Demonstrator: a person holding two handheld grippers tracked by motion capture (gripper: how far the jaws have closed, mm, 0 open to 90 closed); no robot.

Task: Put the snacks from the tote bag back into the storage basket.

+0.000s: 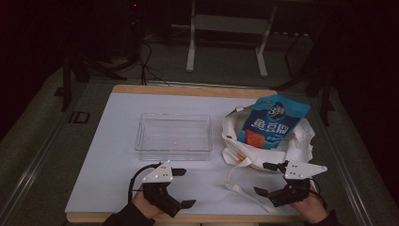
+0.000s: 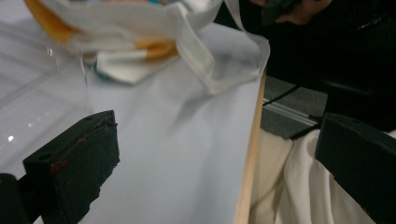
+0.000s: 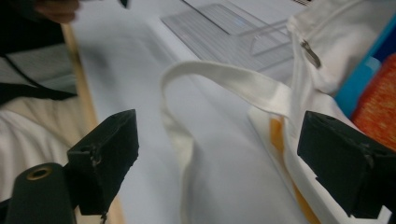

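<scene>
At the near wooden edge of the white table (image 1: 108, 141), the left gripper (image 1: 184, 188) and right gripper (image 1: 261, 179) each hold their 2 jaws wide apart on nothing. Mid-table sits a clear tray (image 1: 173, 136); right of it, a cream tote bag (image 1: 277, 146) holds a blue snack packet (image 1: 273, 121). Beyond the table lie grey carpet (image 1: 216, 66), cables (image 1: 148, 66) and a white desk frame (image 1: 226, 37) in a dark room.

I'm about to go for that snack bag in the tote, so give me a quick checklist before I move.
1. Left gripper open with nothing between the jaws: ok.
2. Right gripper open with nothing between the jaws: ok.
3. Blue snack bag sticks out of the tote, reachable: ok.
4. Tote handle loops between the right jaws, may snag: not ok.
5. Clear tray holds nothing, ready to receive: ok.
6. Other items inside the tote: cannot tell.
</scene>
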